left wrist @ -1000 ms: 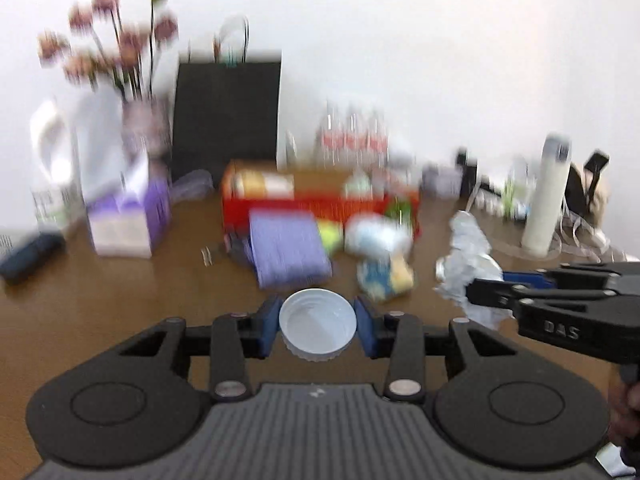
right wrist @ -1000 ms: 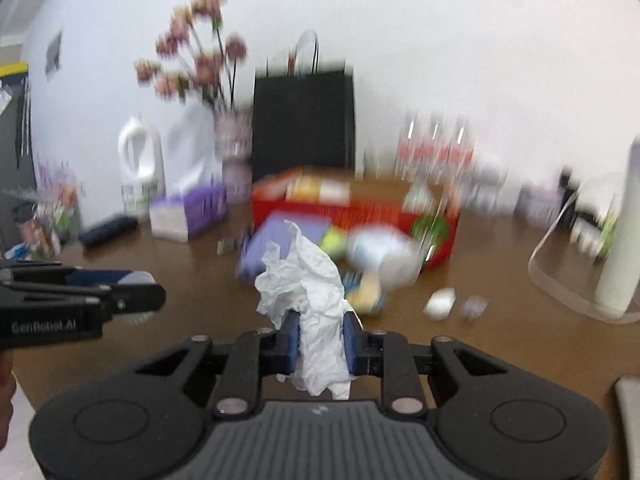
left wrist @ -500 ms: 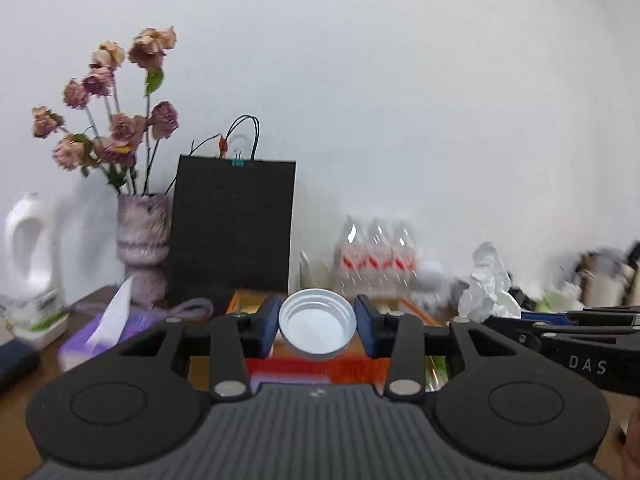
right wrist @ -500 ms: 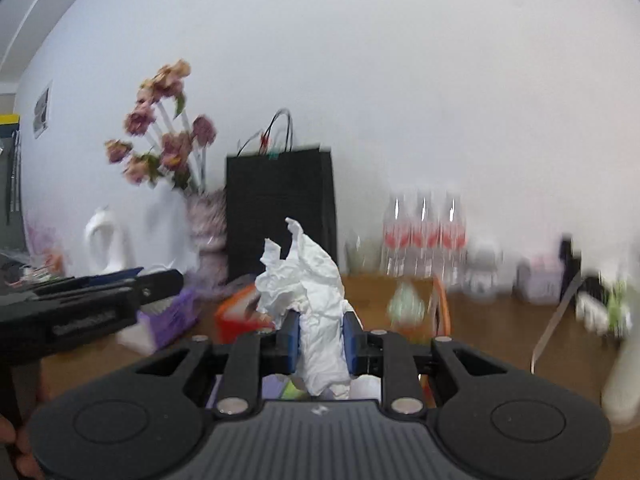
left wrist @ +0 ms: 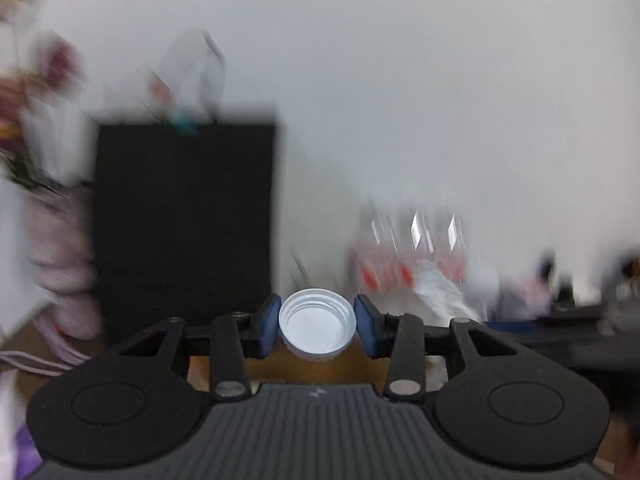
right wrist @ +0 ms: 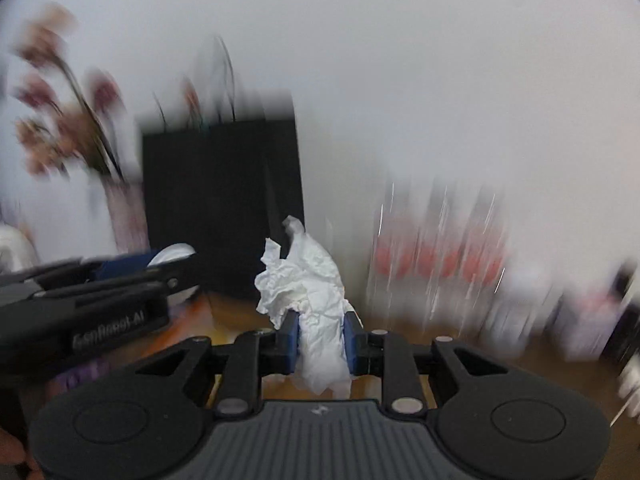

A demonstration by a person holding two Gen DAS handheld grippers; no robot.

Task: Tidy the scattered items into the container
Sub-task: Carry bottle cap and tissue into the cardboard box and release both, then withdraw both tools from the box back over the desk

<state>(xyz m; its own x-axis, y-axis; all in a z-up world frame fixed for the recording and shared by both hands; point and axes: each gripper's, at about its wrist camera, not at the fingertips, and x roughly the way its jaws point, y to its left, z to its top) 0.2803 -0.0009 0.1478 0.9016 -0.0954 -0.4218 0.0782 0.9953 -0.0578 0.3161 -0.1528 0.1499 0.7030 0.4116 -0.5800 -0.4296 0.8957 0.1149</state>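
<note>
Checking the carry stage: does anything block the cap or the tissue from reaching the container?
Cannot tell: the container is not in view. The left tongs hold the cap, the right tongs the tissue; everything beyond is blurred.

Ahead of my left gripper [left wrist: 317, 325] a black paper bag [left wrist: 184, 220] stands as a wall; blurred bottles [left wrist: 416, 252] crowd its right. My right gripper [right wrist: 321, 344] has the left one close alongside; above the bag I see open air.

a lived-in home room: dried flowers [right wrist: 60, 112] in a vase, a black gift bag [left wrist: 184, 220], water bottles [right wrist: 436, 256] (all blurred).
</note>
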